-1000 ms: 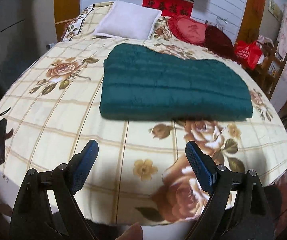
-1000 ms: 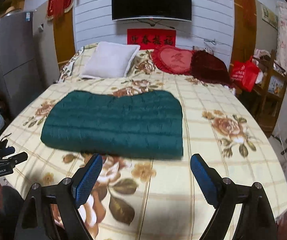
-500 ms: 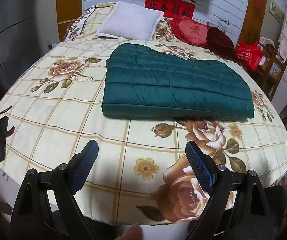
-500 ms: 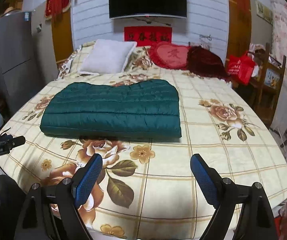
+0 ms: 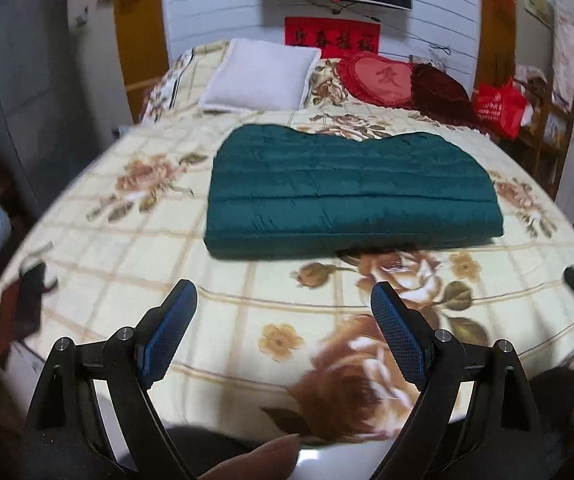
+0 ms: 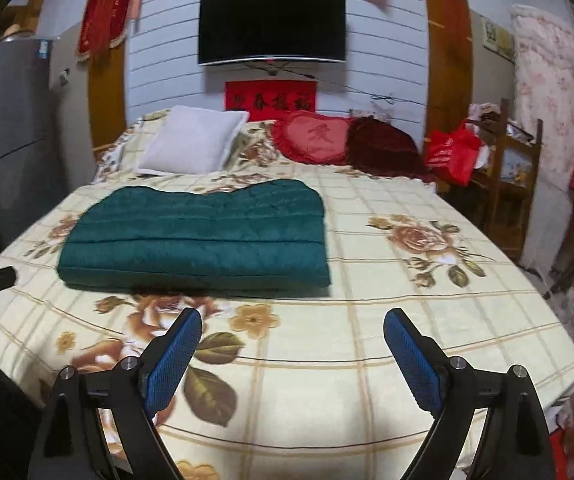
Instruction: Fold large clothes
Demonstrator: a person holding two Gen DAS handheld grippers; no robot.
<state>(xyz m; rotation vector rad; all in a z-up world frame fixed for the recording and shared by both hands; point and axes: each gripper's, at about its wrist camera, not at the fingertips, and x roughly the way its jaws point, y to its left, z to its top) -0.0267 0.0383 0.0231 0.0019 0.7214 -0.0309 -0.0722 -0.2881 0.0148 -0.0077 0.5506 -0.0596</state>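
Floral checked bedspread (image 6: 407,320), white pillow (image 6: 193,144), red heart cushion (image 6: 315,138) beside a maroon one (image 6: 383,146) — wall-mounted television (image 6: 271,26), red banner (image 6: 271,96), red bag (image 6: 453,152), grey fridge (image 6: 11,128).

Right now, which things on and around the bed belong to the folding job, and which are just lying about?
Job:
- green quilted garment, folded, on the bed
- left tongs, empty
- right tongs, opening, empty

Lying about:
- white pillow
- red heart cushion
- dark red cushion
- red bag
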